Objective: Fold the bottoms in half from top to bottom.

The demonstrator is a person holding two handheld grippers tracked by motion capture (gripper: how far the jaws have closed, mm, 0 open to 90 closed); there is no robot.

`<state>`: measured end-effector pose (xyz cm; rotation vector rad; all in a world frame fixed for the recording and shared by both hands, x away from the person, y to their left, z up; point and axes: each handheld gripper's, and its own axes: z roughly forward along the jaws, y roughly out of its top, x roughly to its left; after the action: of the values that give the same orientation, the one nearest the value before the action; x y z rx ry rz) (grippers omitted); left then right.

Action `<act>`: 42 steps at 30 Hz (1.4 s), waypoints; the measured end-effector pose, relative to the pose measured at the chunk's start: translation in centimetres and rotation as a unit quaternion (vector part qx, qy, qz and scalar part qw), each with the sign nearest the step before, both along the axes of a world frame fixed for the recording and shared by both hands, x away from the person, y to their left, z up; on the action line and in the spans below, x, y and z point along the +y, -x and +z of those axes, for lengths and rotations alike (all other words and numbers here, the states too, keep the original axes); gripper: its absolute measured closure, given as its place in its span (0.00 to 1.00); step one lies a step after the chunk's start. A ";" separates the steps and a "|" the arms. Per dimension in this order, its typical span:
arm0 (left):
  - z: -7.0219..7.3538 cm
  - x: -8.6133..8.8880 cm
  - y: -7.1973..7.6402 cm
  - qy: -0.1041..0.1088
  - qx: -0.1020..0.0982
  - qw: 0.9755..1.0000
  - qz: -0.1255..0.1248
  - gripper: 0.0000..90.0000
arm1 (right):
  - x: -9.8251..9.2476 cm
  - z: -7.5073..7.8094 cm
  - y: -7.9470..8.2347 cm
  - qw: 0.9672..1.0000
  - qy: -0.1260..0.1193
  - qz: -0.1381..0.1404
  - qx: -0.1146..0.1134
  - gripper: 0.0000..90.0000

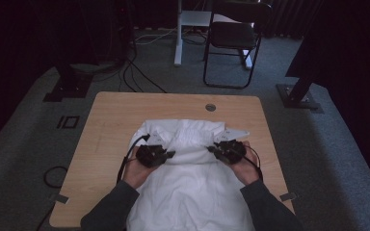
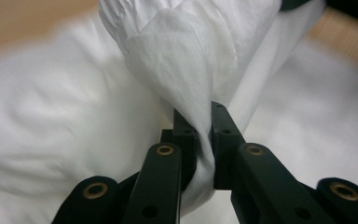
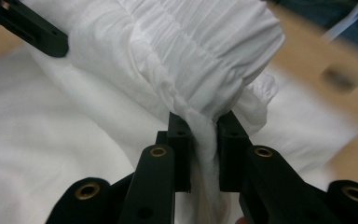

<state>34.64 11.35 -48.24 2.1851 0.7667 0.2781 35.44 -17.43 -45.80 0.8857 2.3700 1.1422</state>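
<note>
Two grippers are at work in our hands here: in the high view the left gripper [image 1: 169, 154] sits just left of centre and the right gripper [image 1: 213, 149] just right of centre, both over the white garment [image 1: 192, 192] that spreads across the lower middle of the wooden table [image 1: 111, 120]. Our left gripper view shows the jaws clamped narrow on a bunched fold of the white garment [image 2: 191, 70] at the middle of the frame. Our right gripper view shows the same tight pinch on a pleated edge of the cloth [image 3: 186, 60], with the left gripper's [image 3: 28, 28] black arm in the upper left corner.
</note>
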 end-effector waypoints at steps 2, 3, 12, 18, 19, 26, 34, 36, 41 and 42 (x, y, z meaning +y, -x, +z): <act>-1.8 -0.4 0.2 -0.015 0.017 1.000 -0.003 0.94 | -0.2 -2.6 0.6 1.000 0.003 0.004 0.030 0.88; -2.7 -0.6 0.3 -0.020 0.027 0.999 -0.003 0.94 | -0.3 -3.4 0.8 0.999 0.006 0.005 0.039 0.88; -5.5 -1.6 0.6 -0.134 -0.020 0.991 -0.019 0.93 | 0.0 -8.7 1.8 0.992 0.000 0.022 0.126 0.84; -5.1 -0.7 -2.8 -0.163 -0.025 0.986 0.012 0.93 | 2.4 -9.1 0.0 0.993 0.007 0.010 0.120 0.87; -5.1 -0.6 -3.3 -0.163 -0.023 0.986 0.016 0.93 | 2.7 -9.1 -0.7 0.993 0.004 0.009 0.120 0.87; -5.0 -0.7 -6.7 -0.129 0.006 0.990 0.050 0.93 | 3.2 -8.7 -6.8 0.993 0.021 -0.039 0.111 0.89; -4.8 0.1 -9.5 -0.069 0.045 0.992 0.091 0.94 | 3.9 -8.2 -10.6 0.988 0.014 -0.083 0.127 0.89; -4.3 0.4 -9.3 -0.057 0.038 0.993 0.092 0.94 | 3.7 -7.9 -10.4 0.989 0.000 -0.081 0.124 0.89; -1.1 1.4 -8.2 0.021 0.018 0.996 0.088 0.94 | 2.7 -5.0 -9.0 0.994 -0.026 -0.069 0.083 0.90; -0.2 1.7 -8.0 0.037 0.011 0.996 0.086 0.95 | 2.4 -4.1 -8.7 0.995 -0.030 -0.064 0.069 0.90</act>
<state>42.66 13.02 -48.39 2.0596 0.9651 0.3081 44.18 -15.05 -49.95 1.1546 2.3583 1.1385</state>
